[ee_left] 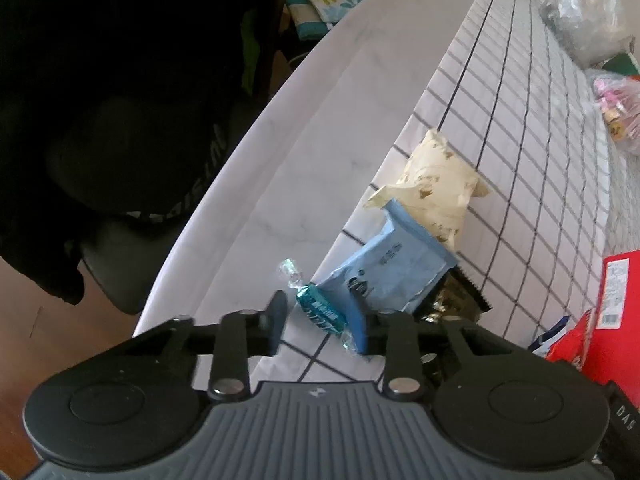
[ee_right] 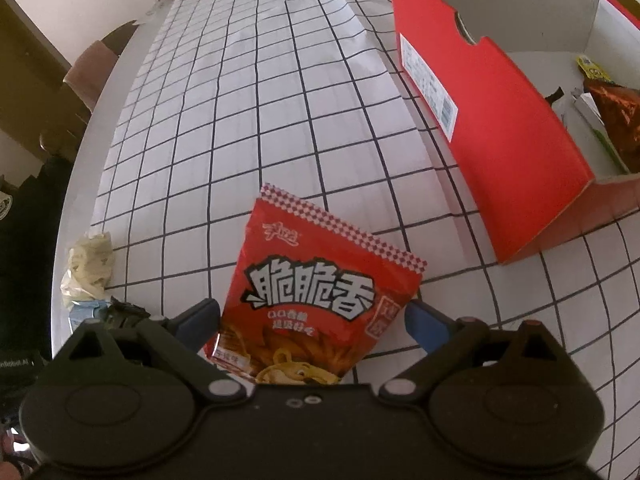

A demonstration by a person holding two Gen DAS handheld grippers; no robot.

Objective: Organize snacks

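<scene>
A teal wrapped candy (ee_left: 320, 314) lies at the edge of the checked cloth (ee_left: 520, 120), between the fingers of my left gripper (ee_left: 318, 318). The right pad touches it and a thin gap shows at the left pad. Just beyond lie a light blue packet (ee_left: 394, 276), a cream packet (ee_left: 436, 192) and a dark packet (ee_left: 452, 304). In the right wrist view a red snack bag (ee_right: 320, 292) lies flat on the cloth. My right gripper (ee_right: 314, 318) stands open astride it, its fingertips at the bag's two side edges. The bag is not squeezed.
An open red box (ee_right: 492, 120) stands to the right with a brown foil packet (ee_right: 616, 120) inside. The white table's (ee_left: 320, 140) rim runs close on the left, with a dark chair (ee_left: 132, 160) beyond. A clear plastic bag (ee_left: 588, 12) and a pink bag (ee_left: 620, 104) sit far off.
</scene>
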